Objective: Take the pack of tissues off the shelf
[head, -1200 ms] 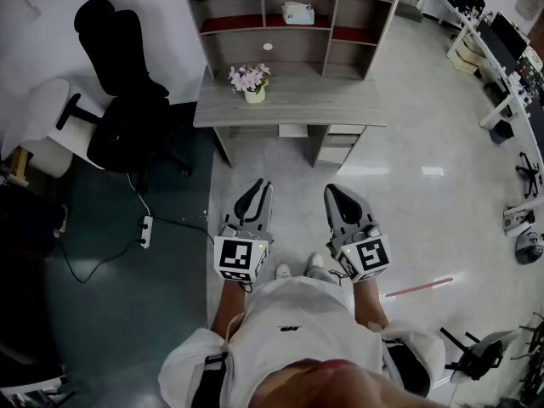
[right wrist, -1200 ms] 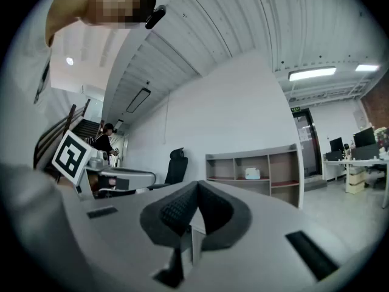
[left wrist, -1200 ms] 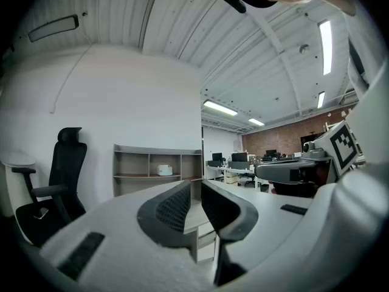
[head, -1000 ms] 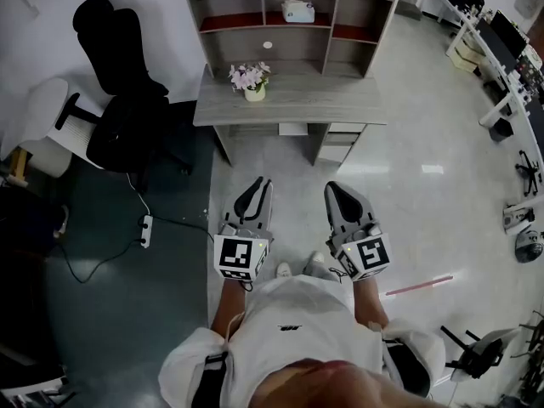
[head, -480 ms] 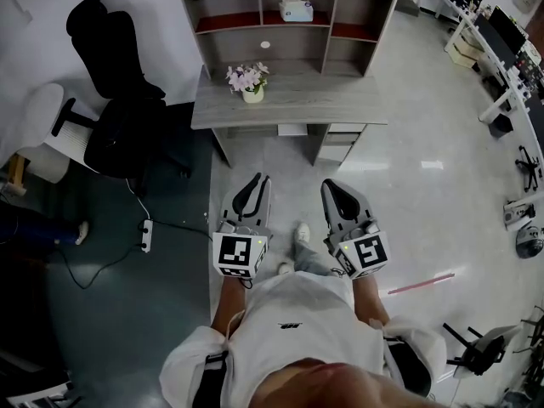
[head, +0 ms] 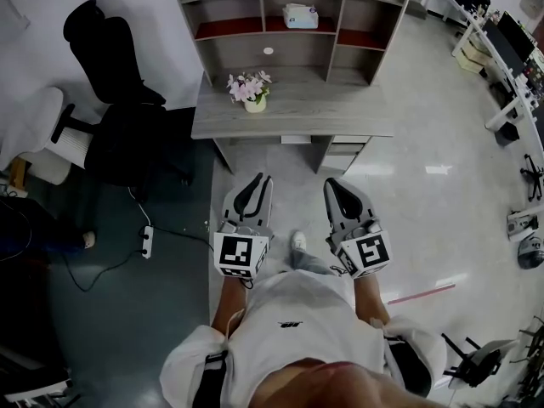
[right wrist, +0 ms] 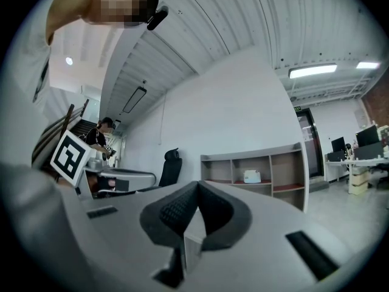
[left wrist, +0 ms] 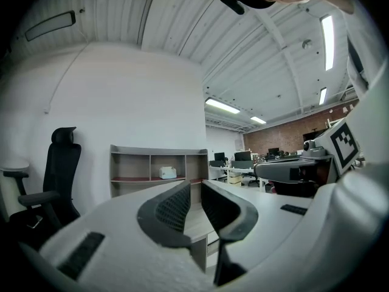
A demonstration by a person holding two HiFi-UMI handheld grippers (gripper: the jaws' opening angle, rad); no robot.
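The pack of tissues [head: 297, 14] is a small white box in the middle top compartment of the grey shelf unit [head: 374, 24] on the desk, far ahead of both grippers. It also shows as the tissue pack [left wrist: 167, 173] in the left gripper view and the tissue pack [right wrist: 251, 176] in the right gripper view. My left gripper [head: 252, 189] is held low in front of the person, its jaws a narrow gap apart and empty [left wrist: 194, 187]. My right gripper [head: 340, 192] is beside it, with its jaw tips touching and nothing between them [right wrist: 197, 187].
A pot of pink flowers [head: 248, 86] stands on the grey desk [head: 331, 109]. A black office chair [head: 119, 126] and a white chair [head: 34, 134] are at the left. A power strip with cable [head: 146, 241] lies on the floor. Other desks [head: 501, 49] line the right.
The person has stepped toward the desk, one foot now forward between the grippers. The desk and shelf sit slightly lower in view. Both grippers keep the same pose.
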